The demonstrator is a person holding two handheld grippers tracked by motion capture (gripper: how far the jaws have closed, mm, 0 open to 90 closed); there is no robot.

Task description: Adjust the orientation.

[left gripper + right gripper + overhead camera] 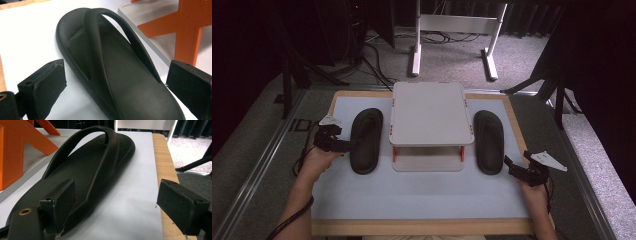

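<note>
Left claw [348, 145] gaping astride sandal [366, 140] heel

Count from my side: two black rubber flip-flop sandals, left sandal [366, 140] and right sandal [489, 141]; one grey two-tier shelf stand with orange legs [429, 112]; one white-topped wood-edged table [422, 197]; my two grippers.

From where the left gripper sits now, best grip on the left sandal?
Probably the left sandal's heel end, coming from the person's side. The left gripper is open and already straddles the flat-lying sole there. The arched strap near the toe is an alternative.
</note>
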